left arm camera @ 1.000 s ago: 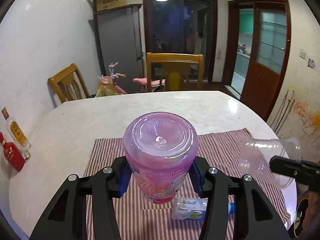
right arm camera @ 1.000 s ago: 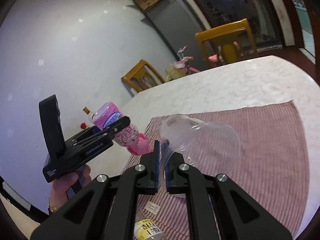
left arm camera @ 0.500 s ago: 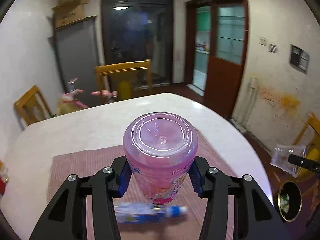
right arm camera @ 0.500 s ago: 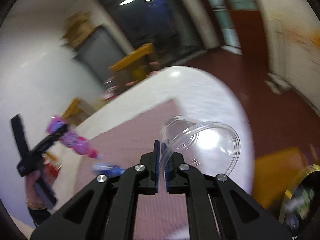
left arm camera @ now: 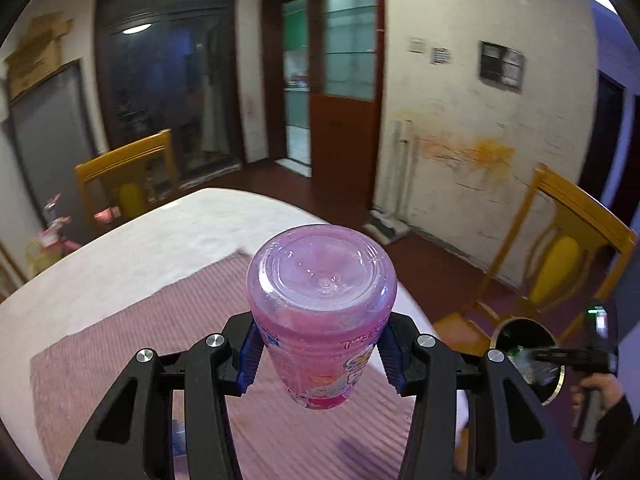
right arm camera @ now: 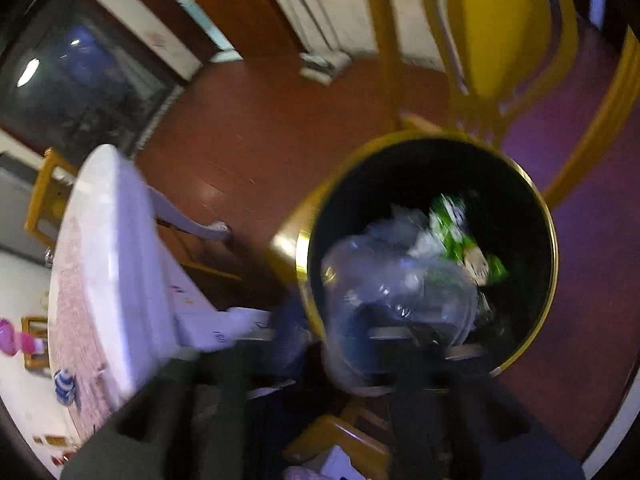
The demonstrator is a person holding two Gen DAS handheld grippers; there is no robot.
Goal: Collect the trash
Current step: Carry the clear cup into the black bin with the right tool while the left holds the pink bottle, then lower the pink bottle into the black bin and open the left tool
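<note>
Left gripper [left arm camera: 320, 360]: jaws closed on a pink bottle [left arm camera: 322, 312], long axis along the fingers, base pointing away from the jaws, cap end hidden beneath. Below the jaws a striped mat [left arm camera: 120, 320] is seen on the desk [left arm camera: 160, 240]; the desk edge lies just right of the jaws, with open floor beyond.

Right gripper [right arm camera: 352, 360]: blurred, jaws opening, a clear cup [right arm camera: 392, 292] between them over the bin [right arm camera: 550, 216]; grip cannot be told. Green-and-white rubbish is shown inside the bin only in the right view.

Left view alone: the right hand [left arm camera: 600, 392] beside the bin, a chair [left arm camera: 560, 256] beyond.
</note>
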